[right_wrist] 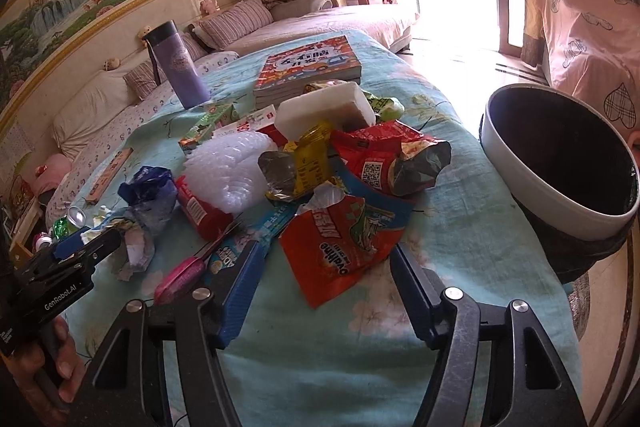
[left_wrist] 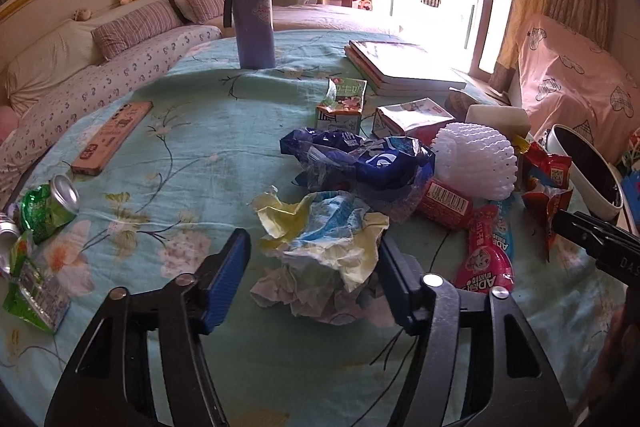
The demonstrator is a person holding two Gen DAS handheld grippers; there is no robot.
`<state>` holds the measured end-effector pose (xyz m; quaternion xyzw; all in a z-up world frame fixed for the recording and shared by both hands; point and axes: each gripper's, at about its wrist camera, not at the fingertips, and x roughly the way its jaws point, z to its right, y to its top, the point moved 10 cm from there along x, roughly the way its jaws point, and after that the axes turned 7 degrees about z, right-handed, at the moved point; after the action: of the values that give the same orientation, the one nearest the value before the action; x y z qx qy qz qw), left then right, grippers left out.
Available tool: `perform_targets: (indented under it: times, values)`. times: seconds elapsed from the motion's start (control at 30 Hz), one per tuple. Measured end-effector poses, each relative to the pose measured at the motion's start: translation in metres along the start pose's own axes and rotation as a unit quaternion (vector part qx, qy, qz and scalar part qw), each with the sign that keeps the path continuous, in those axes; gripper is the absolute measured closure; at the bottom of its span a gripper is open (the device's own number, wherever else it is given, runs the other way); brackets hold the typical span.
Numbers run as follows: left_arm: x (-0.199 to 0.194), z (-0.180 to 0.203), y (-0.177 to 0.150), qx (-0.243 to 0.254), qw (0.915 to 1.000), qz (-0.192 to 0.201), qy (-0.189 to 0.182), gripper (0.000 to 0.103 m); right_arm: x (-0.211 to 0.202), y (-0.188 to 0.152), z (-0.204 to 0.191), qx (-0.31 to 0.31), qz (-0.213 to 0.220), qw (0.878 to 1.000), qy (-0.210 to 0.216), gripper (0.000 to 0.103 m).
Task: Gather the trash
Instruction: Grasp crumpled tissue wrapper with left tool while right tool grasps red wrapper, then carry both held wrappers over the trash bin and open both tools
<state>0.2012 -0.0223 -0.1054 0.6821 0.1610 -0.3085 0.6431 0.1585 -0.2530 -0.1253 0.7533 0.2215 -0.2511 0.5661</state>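
A heap of trash lies on the floral blue tablecloth (left_wrist: 192,155). My left gripper (left_wrist: 314,249) is open, its fingers on either side of a crumpled yellow-and-blue wrapper with tissue (left_wrist: 320,243). Beyond it lie a blue wrapper (left_wrist: 360,157), a white foam net (left_wrist: 476,163) and a pink AD bottle (left_wrist: 488,251). My right gripper (right_wrist: 326,259) is open around the corner of an orange Ovaltine packet (right_wrist: 344,247). Red (right_wrist: 376,155) and yellow (right_wrist: 310,163) wrappers lie behind it. A white bin with a black liner (right_wrist: 560,155) stands at the table's right edge.
A purple flask (left_wrist: 254,15), a stack of books (left_wrist: 400,67), a wooden box (left_wrist: 114,137), small cartons (left_wrist: 340,107) and a white foam block (right_wrist: 324,109) are on the table. Crushed green cans and wrappers (left_wrist: 44,211) lie at the left edge. Sofas stand behind.
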Motion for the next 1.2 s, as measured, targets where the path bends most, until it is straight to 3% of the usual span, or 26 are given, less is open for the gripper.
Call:
perform_targets:
  times: [0.1,0.17,0.2,0.33,0.63,0.87,1.2]
  values:
    - [0.004,0.004,0.002,-0.019,0.9994,0.001,-0.028,0.067,0.014,0.0,0.007,0.01,-0.011,1.0,0.001,0.053]
    - [0.0,0.005,0.004,-0.018,0.9993,0.009,-0.032,0.07,0.02,0.0,0.008,0.017,-0.015,1.0,0.006,0.093]
    - [-0.003,0.005,0.004,-0.018,0.9992,0.012,-0.034,0.073,0.02,0.0,0.009,0.02,-0.016,1.0,0.01,0.099]
    - [-0.017,0.003,0.003,-0.019,0.9988,0.019,-0.04,0.079,0.006,0.0,0.004,0.019,0.002,0.999,0.033,0.1]
    - [-0.07,0.027,0.013,0.002,0.9966,0.049,-0.066,0.08,-0.043,0.006,0.004,0.017,0.033,0.997,0.06,0.1]
    - [-0.082,0.095,0.037,0.046,0.9899,0.065,-0.117,0.08,-0.069,0.02,0.03,0.022,0.051,0.997,0.046,0.1]
    - [-0.064,0.209,0.059,0.102,0.9758,0.056,-0.186,0.08,-0.087,0.044,0.102,0.045,0.065,0.997,0.003,0.1]
